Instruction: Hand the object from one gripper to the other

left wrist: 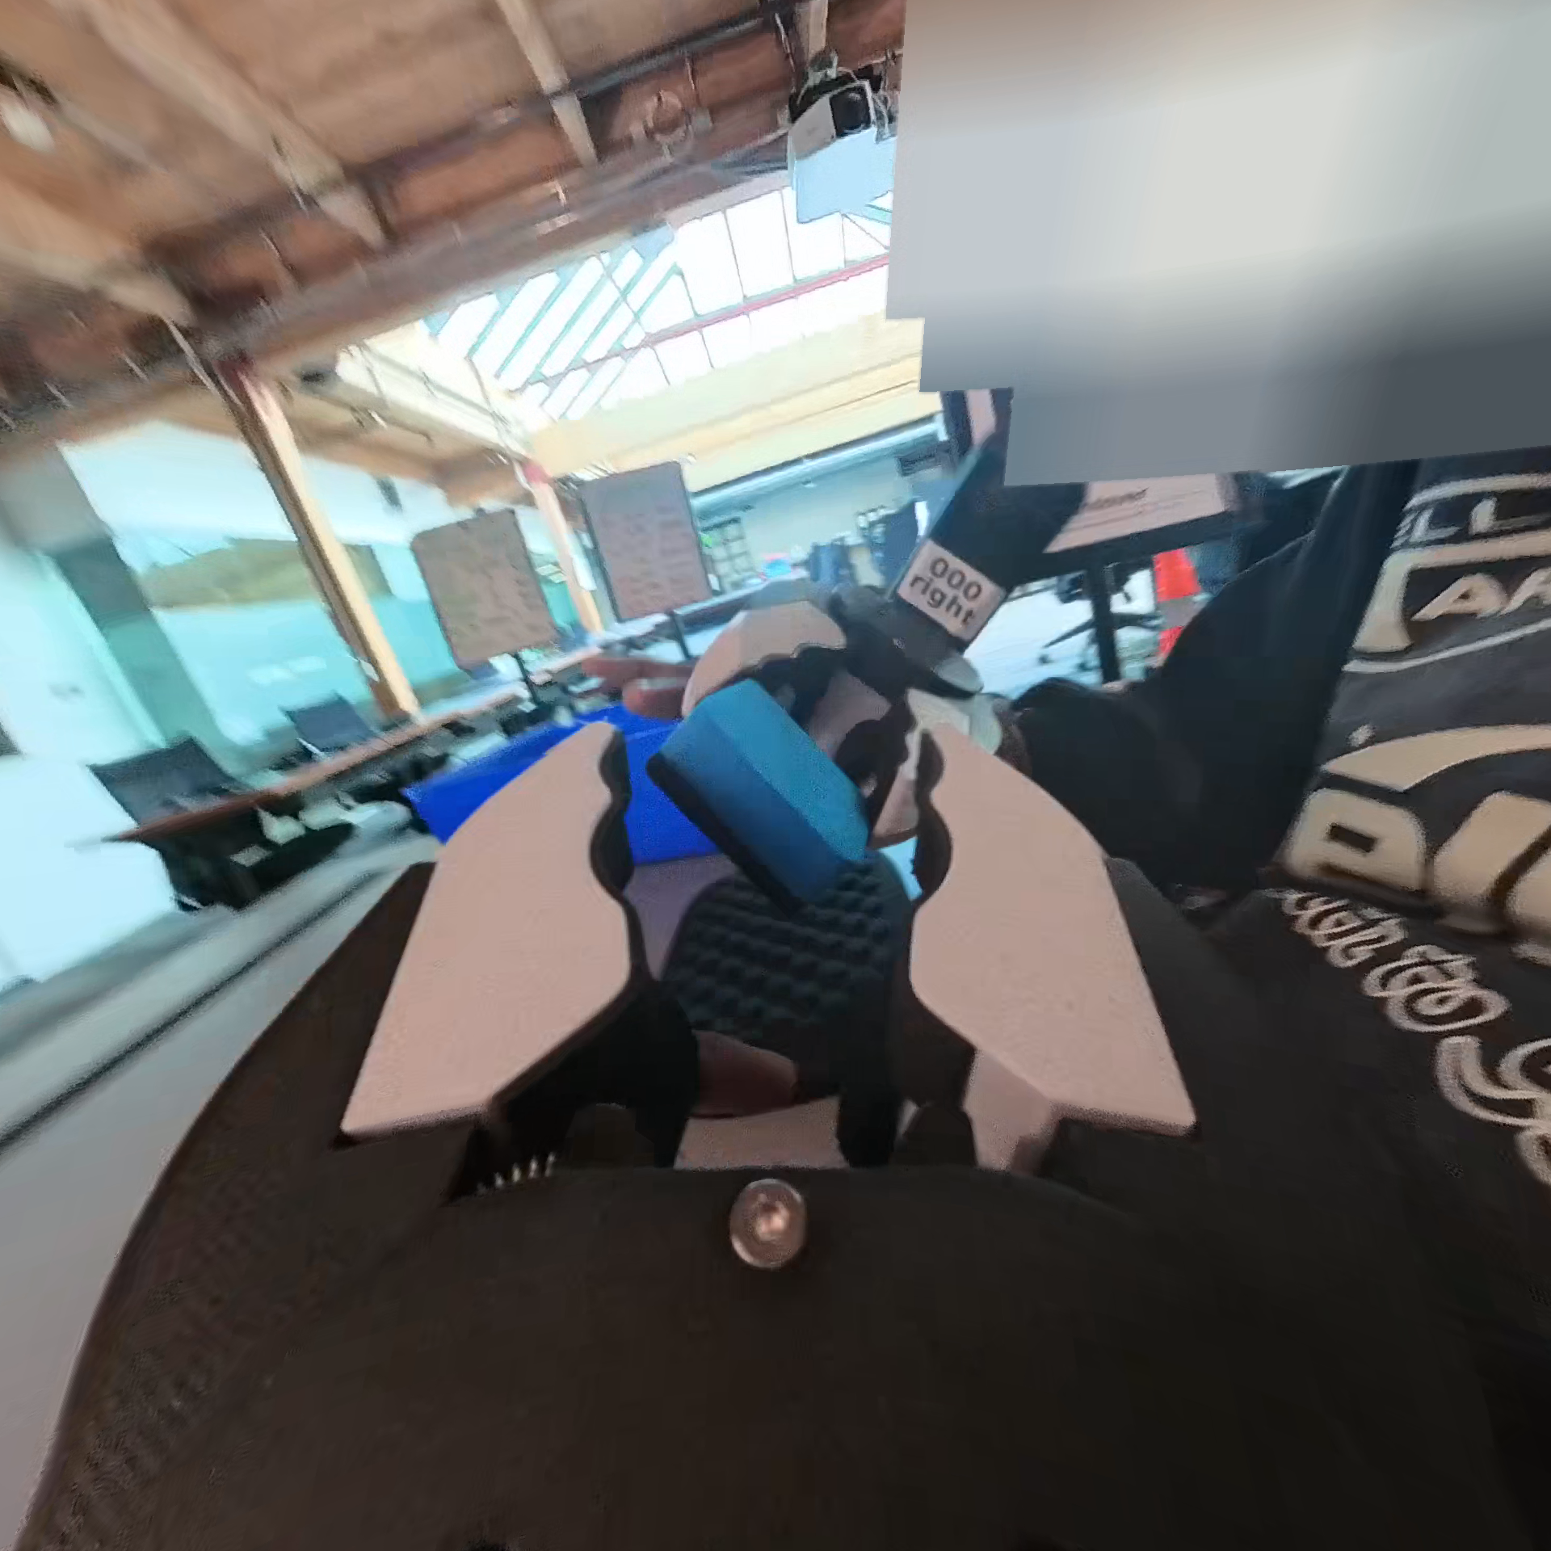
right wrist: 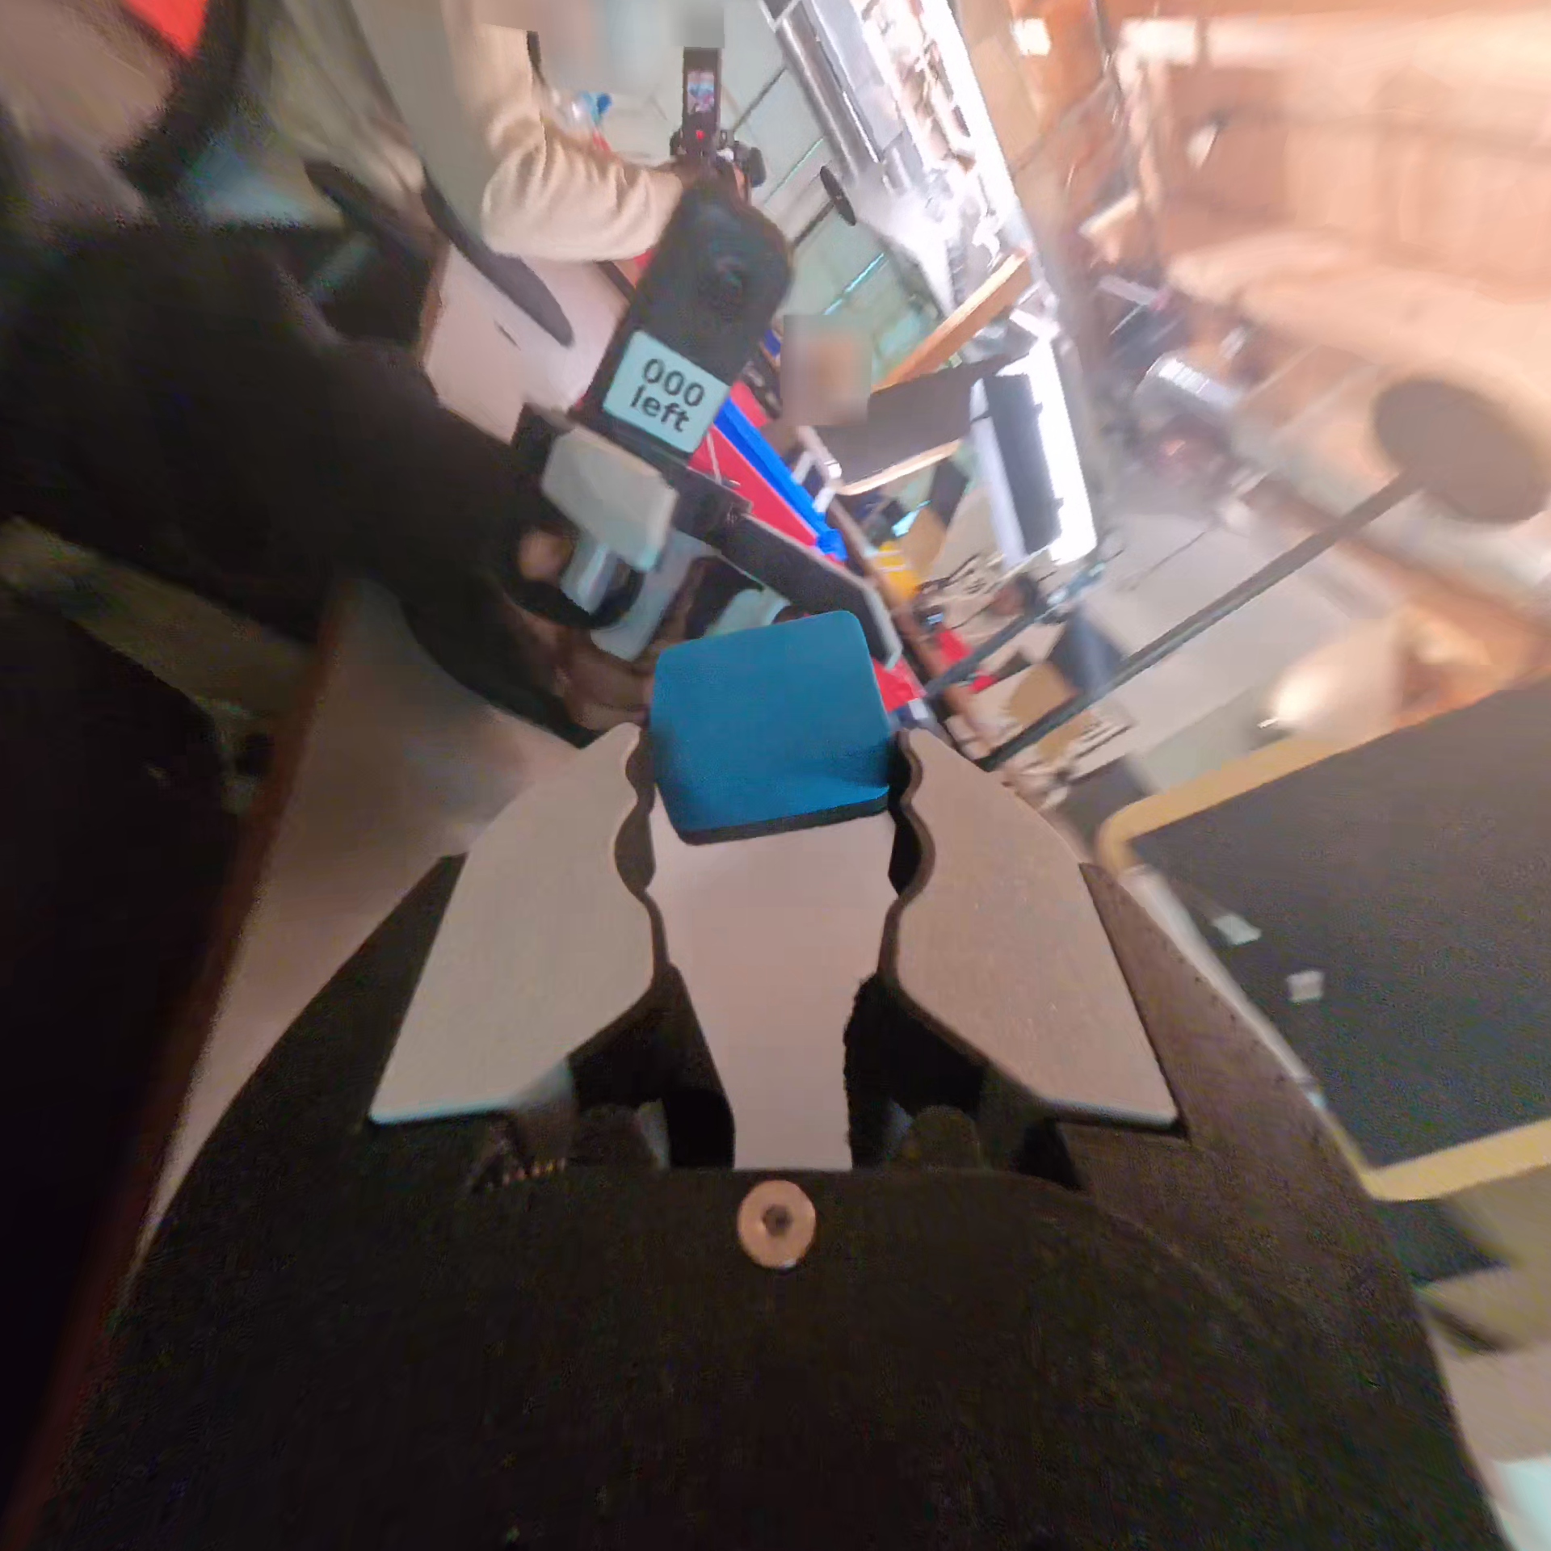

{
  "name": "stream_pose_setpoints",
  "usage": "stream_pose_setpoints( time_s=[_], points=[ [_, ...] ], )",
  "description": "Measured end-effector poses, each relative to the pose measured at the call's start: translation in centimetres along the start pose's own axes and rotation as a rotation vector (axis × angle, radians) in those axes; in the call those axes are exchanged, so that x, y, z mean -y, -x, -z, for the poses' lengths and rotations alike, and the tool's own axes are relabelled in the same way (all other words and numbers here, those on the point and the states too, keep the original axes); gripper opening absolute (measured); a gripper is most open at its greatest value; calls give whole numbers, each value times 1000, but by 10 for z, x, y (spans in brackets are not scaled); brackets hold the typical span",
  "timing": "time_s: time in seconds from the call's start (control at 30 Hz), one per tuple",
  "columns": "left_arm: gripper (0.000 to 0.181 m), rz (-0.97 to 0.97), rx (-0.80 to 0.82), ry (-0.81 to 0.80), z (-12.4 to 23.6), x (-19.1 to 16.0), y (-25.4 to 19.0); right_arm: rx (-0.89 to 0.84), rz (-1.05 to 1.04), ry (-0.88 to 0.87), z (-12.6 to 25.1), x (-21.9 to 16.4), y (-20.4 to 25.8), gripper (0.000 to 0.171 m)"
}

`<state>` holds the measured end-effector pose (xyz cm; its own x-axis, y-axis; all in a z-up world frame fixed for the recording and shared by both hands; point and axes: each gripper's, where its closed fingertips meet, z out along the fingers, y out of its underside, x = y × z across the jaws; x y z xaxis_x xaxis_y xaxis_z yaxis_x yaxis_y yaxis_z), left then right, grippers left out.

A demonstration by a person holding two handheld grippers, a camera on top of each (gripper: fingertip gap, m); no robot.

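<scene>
A blue block (right wrist: 768,726) with a dark bottom layer sits between my right gripper's (right wrist: 768,747) fingertips, which press on its two sides. In the left wrist view the same block (left wrist: 755,797) hangs tilted in the gap between my left gripper's (left wrist: 768,755) fingers. Those fingers stand apart, with a little space on each side of the block. The right gripper's fingers (left wrist: 755,646) hold the block from the far side. In the right wrist view the left gripper's body (right wrist: 621,520) shows beyond the block, held by a dark-sleeved hand.
A person in a black printed shirt (left wrist: 1385,755) is close on the right. A blue bin (left wrist: 520,780) and desks with chairs (left wrist: 252,806) stand behind. Another person in a cream top (right wrist: 571,193) is farther off. A black-topped table (right wrist: 1343,923) lies to the right.
</scene>
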<state>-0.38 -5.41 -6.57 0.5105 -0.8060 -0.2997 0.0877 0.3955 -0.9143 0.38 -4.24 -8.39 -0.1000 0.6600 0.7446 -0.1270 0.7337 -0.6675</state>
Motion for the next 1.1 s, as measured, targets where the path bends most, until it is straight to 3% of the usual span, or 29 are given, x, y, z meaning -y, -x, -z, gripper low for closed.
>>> stream_pose_setpoints(
  time_s=[0.1, 0.2, 0.37, 0.5, 0.57, 0.63, 0.8, 0.87, 0.97, 1.1],
  points=[
    [74, -101, 11, 36, -2, -5, -2, 103, -308, -7, 1, -3, 2, 54],
    [74, -136, 4, 103, -5, -17, -4, 171, -483, -68, 4, 4, 3, 54],
    [55, -130, -2, 122, -6, -20, -6, 201, -509, -49, 4, 3, 6, 55],
    [54, -92, -11, 149, -5, -22, -5, 196, -519, -48, 3, 3, 6, 55],
    [54, -30, -9, 161, -4, -23, -3, 153, -446, -89, 3, 6, 1, 55],
    [54, 75, -9, 154, -2, -22, 2, 46, -244, -154, 5, 11, -6, 66],
    [54, 256, -54, 125, 1, -16, 2, -106, 405, -117, 8, 16, 3, 45],
    [54, 287, -80, 127, 1, -16, -2, -119, 551, -42, 3, 10, 7, 42],
    [54, 297, -87, 140, 1, -18, -3, -163, 615, -2, 0, 8, 5, 23],
    [56, 214, -79, 92, -1, -13, -4, -112, 470, -5, 2, 8, 5, 22]
  ],
)
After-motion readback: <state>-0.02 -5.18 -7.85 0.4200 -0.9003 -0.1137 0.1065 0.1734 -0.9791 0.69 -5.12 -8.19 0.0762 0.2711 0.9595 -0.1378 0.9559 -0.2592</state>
